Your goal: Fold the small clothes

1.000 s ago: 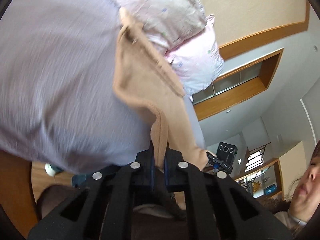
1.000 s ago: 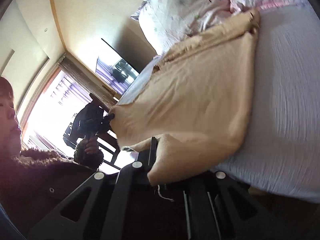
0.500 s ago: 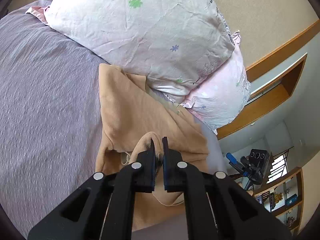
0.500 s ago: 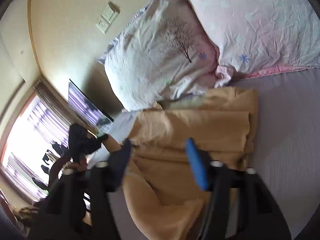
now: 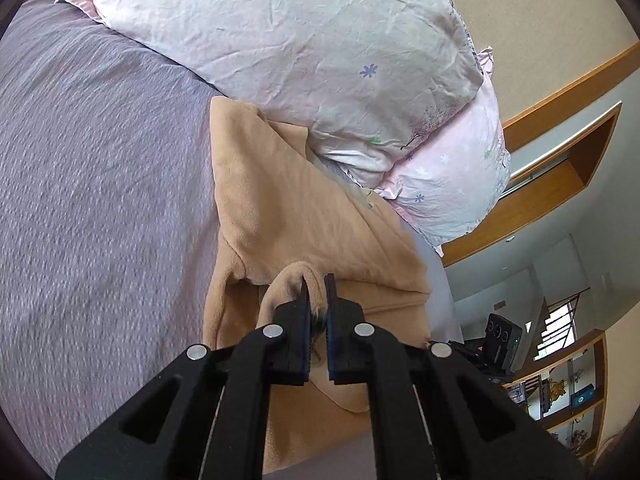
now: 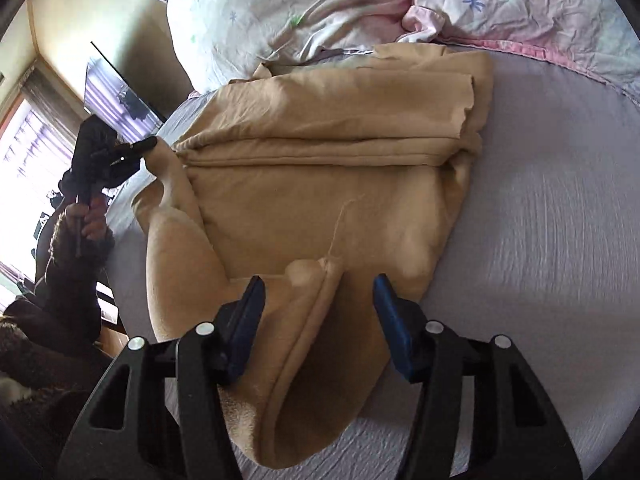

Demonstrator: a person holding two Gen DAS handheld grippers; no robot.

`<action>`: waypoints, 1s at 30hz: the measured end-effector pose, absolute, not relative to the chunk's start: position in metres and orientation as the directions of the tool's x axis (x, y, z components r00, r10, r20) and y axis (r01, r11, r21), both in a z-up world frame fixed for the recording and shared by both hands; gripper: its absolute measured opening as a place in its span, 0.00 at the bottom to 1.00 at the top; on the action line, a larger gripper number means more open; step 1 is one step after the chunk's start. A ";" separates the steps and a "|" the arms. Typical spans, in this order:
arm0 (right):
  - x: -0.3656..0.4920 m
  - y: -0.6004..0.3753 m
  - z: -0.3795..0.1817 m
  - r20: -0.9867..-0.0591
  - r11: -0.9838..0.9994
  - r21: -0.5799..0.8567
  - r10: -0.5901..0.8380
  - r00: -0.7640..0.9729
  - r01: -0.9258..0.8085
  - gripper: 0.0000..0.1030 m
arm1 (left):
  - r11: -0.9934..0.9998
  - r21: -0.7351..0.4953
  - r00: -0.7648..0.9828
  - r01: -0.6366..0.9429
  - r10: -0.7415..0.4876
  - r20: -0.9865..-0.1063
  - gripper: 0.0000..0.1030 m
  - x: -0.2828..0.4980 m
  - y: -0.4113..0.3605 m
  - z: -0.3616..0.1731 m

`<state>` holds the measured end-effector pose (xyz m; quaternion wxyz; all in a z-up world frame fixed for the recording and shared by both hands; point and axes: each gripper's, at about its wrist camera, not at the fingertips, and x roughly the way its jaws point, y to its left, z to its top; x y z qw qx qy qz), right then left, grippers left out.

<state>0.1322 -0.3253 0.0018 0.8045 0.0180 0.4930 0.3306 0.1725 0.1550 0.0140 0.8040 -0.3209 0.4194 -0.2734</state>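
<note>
Left wrist: left gripper (image 5: 316, 292) is clenched on a raised fold of the tan garment (image 5: 288, 208), jaws nearly touching with a tuft of fabric pinched between them. Garment lies on the bed (image 5: 100, 184), its far edge up against the pillows (image 5: 300, 52). Fabric looks like soft fleece or thick knit, matte, with a thick rolled hem. Bedcover is a ribbed grey-lilac weave; pillowcases are crinkled thin cotton with a flower print.

Right wrist: right gripper (image 6: 320, 304) is released, blue pads (image 6: 250, 316) wide apart, straddling a limp lobe of the garment (image 6: 320, 160) without squeezing it. Garment is folded over itself into a rough rectangle, with a long seam running across and stacked layers at the far right edge. A loose thread trails near the middle. The left gripper (image 6: 140, 146) shows at far left, holding a corner lifted off the bed (image 6: 540, 220).

Judgement: mid-fold, one fold laid, the near end not yet tucked. Next move probably calls for the right to close on the near lobe, then both carry that end over toward the pillows (image 6: 500, 4). Thick, slack fabric; it could bunch or slip.
</note>
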 end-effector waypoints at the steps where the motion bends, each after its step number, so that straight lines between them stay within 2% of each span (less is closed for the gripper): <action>1: 0.129 -0.322 0.002 -0.790 0.779 0.336 0.539 0.293 -0.529 0.47 | 0.645 -0.745 0.499 0.169 -0.708 -0.500 0.05 0.172 0.155 0.014; 2: 0.125 -0.317 0.002 -0.800 0.776 0.313 0.526 0.290 -0.547 0.23 | 0.646 -0.745 0.499 0.168 -0.707 -0.501 0.05 0.172 0.155 0.014; 3: 0.122 -0.314 0.002 -0.809 0.785 0.283 0.504 0.302 -0.551 0.11 | 0.647 -0.744 0.499 0.168 -0.707 -0.501 0.05 0.171 0.155 0.014; 5: 0.118 -0.311 0.009 -0.805 0.779 0.275 0.507 0.308 -0.564 0.05 | 0.651 -0.740 0.503 0.167 -0.702 -0.504 0.05 0.170 0.155 0.014; 10: 0.122 -0.320 0.052 -0.742 0.820 0.219 0.492 0.456 -0.530 0.05 | 0.653 -0.735 0.520 0.183 -0.699 -0.491 0.05 0.167 0.156 0.024; 14: 0.155 -0.337 0.103 -0.586 0.859 0.241 0.499 0.638 -0.451 0.05 | 0.653 -0.732 0.569 0.194 -0.683 -0.458 0.05 0.186 0.160 0.047; 17: 0.203 -0.346 0.115 -0.495 0.881 0.299 0.472 0.730 -0.366 0.05 | 0.693 -0.700 0.636 0.174 -0.622 -0.457 0.05 0.221 0.161 0.062; 20: 0.267 -0.352 0.087 -0.508 0.905 0.357 0.396 0.765 -0.231 0.05 | 0.749 -0.656 0.681 0.095 -0.529 -0.505 0.05 0.272 0.161 0.051; 23: 0.318 -0.349 0.043 -0.626 0.926 0.369 0.312 0.714 -0.081 0.05 | 0.765 -0.644 0.638 -0.006 -0.493 -0.592 0.05 0.314 0.154 0.017; 25: 0.336 -0.340 0.021 -0.713 0.949 0.316 0.252 0.654 -0.021 0.11 | 0.771 -0.636 0.612 -0.040 -0.484 -0.625 0.05 0.328 0.149 0.001; 27: 0.336 -0.339 0.022 -0.722 0.955 0.297 0.230 0.652 -0.008 0.19 | 0.753 -0.657 0.604 -0.045 -0.503 -0.618 0.05 0.332 0.151 -0.002; 28: 0.330 -0.343 0.030 -0.699 0.950 0.313 0.231 0.677 -0.001 0.37 | 0.737 -0.674 0.602 -0.039 -0.521 -0.605 0.06 0.332 0.154 0.001; 29: 0.321 -0.347 0.040 -0.662 0.941 0.337 0.237 0.711 0.001 0.60 | 0.728 -0.685 0.602 -0.029 -0.534 -0.594 0.12 0.330 0.157 0.004; 30: 0.309 -0.350 0.050 -0.619 0.927 0.375 0.268 0.738 -0.022 0.67 | 0.731 -0.682 0.612 -0.022 -0.530 -0.588 0.19 0.327 0.161 0.011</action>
